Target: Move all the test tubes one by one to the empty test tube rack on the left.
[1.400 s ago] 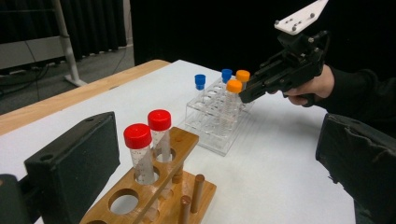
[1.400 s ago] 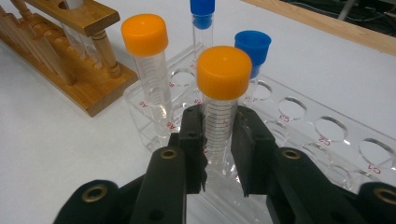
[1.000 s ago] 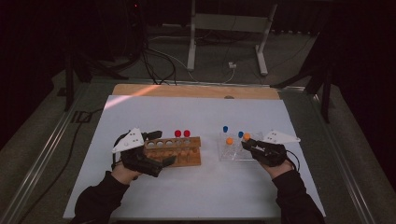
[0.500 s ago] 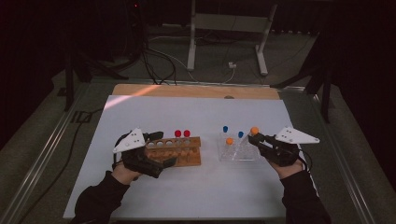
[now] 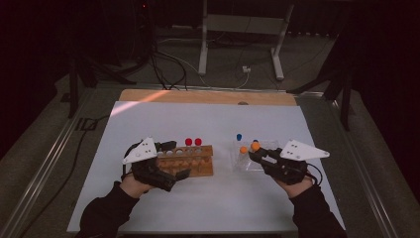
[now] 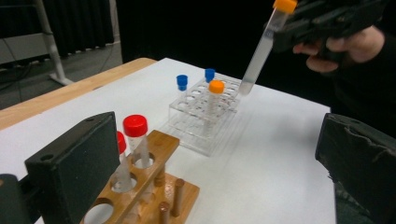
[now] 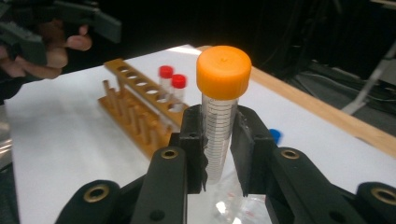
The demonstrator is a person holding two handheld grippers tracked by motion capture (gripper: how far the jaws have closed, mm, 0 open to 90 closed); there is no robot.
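— Grip first: what does the right gripper (image 7: 219,154) have?

— Its jaws are closed on an orange-capped tube (image 7: 220,112), pinching the clear, graduated body just below the cap. The left gripper view shows that tube (image 6: 261,51) hanging tilted in the air, its tip above the far corner of the clear plastic rack (image 6: 205,116) and free of it.

— And the left gripper (image 5: 173,158)?

— Jaws wide apart, holding nothing. They sit at the left end of the wooden rack (image 5: 190,161); one pad stands just beside the red-capped tubes in its own view, but I cannot tell whether it touches the wood.

— What stands around the lifted tube?

— The clear rack (image 5: 246,159) still carries another orange-capped tube (image 6: 215,95) and two blue-capped tubes (image 6: 182,86) behind it. Two red-capped tubes (image 5: 193,143) stand side by side in the wooden rack, near its right end in the high view; its other holes look empty. The two racks lie near each other with bare surface between them.

— Surface and room?

— White tabletop (image 5: 208,119) with a wooden strip (image 5: 198,95) along its far edge. Beyond it are a dark room, a grey floor with cables (image 5: 168,64) and the legs of a metal stand (image 5: 237,44).
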